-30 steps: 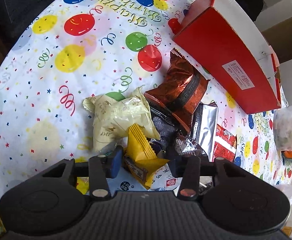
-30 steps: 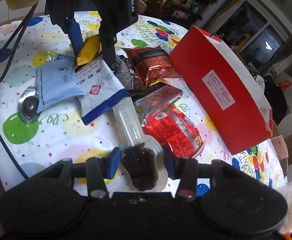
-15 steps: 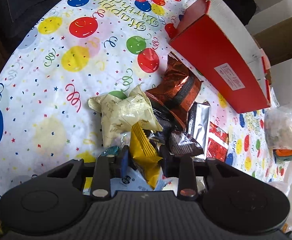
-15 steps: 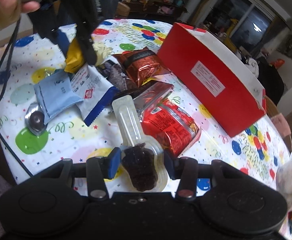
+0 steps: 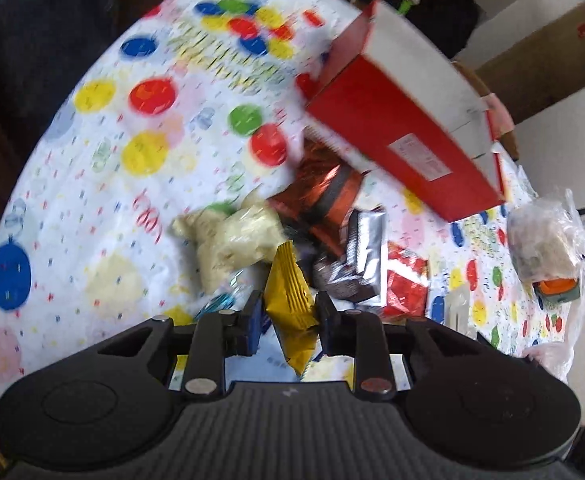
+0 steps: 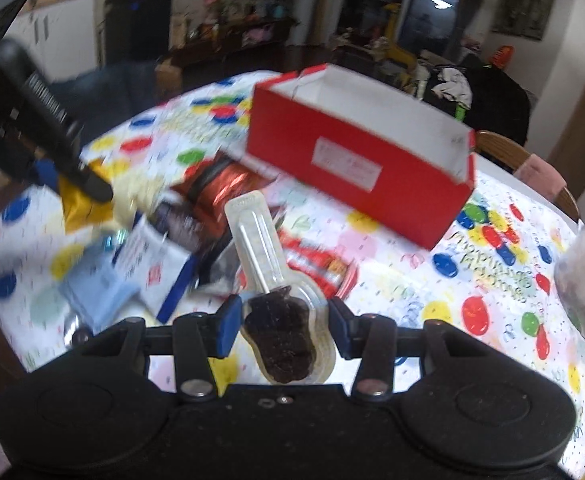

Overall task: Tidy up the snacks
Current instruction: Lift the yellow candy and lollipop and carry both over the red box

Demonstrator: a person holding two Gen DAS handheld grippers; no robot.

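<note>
Two grippers, left [image 5: 288,312] pinching yellow packet [image 5: 290,304], right [image 6: 282,320] pinching lollipop [image 6: 280,332]

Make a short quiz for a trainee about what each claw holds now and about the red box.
1. True or false: the left claw is shut on a yellow packet.
2. What does the right claw hold? A) spoon B) dark lollipop in clear wrap C) nothing
3. Fill in: the red box is open at the ___.

Key: 1 true; 2 B; 3 top.
</note>
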